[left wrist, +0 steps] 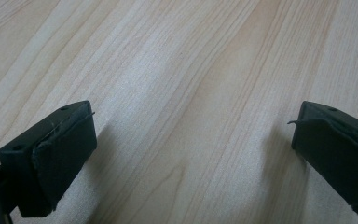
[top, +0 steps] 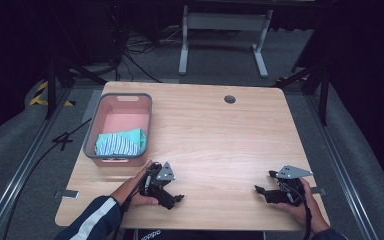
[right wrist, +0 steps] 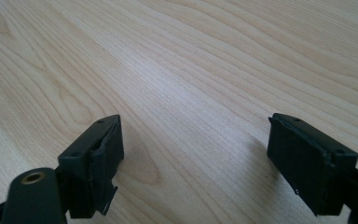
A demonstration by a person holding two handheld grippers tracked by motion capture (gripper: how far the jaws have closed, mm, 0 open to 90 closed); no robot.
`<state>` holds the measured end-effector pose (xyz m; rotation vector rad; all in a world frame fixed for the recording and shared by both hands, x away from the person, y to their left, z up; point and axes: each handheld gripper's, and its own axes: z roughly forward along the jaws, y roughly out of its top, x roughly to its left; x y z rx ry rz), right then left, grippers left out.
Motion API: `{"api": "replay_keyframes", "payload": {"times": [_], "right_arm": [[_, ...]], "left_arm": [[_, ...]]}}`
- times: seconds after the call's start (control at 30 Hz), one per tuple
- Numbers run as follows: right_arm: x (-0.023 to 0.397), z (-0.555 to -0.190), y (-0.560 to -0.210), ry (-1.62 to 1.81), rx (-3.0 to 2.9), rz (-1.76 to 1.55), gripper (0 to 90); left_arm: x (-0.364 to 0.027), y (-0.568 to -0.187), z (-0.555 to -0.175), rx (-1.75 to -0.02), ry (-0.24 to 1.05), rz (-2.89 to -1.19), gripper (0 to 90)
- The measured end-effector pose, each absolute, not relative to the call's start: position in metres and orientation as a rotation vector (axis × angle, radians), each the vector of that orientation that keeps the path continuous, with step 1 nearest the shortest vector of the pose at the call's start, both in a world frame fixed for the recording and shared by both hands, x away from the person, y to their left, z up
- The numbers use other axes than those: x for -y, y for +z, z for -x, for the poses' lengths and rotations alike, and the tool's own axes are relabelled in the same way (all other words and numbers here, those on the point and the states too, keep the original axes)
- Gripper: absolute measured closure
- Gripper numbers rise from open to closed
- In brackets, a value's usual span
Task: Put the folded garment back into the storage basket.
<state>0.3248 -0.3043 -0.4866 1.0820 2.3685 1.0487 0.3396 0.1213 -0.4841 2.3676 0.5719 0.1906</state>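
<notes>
Wood-grain tabletop (top: 215, 135) lies bare under both grippers, which rest low near the person's edge, well apart from each other. The left gripper (top: 176, 199) sits just in front of the pink basket (top: 93, 131); in the left gripper view its jaws stand spread as wide as they go, with nothing between the pads but the table's surface. The right gripper (top: 261, 191) is likewise spread and holds nothing, its jaws pointing across toward the left one. Both look parked, as if the hands are resting with no work in reach. The basket stands at the table's left side, and a folded cloth (top: 121, 142), teal with white stripes, lies at its near end, bunched against the front wall; the far half shows only the pink floor.
</notes>
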Motion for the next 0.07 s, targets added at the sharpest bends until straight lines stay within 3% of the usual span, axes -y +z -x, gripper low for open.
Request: {"api": "replay_keyframes", "payload": {"times": [0.07], "right_arm": [[0.3043,-0.3248,-0.4866,1.048,-2.369,-1.082,18.8]], "left_arm": [[-0.1213,-0.4841,-0.3397,-0.57,0.193,-2.367,0.0]]}}
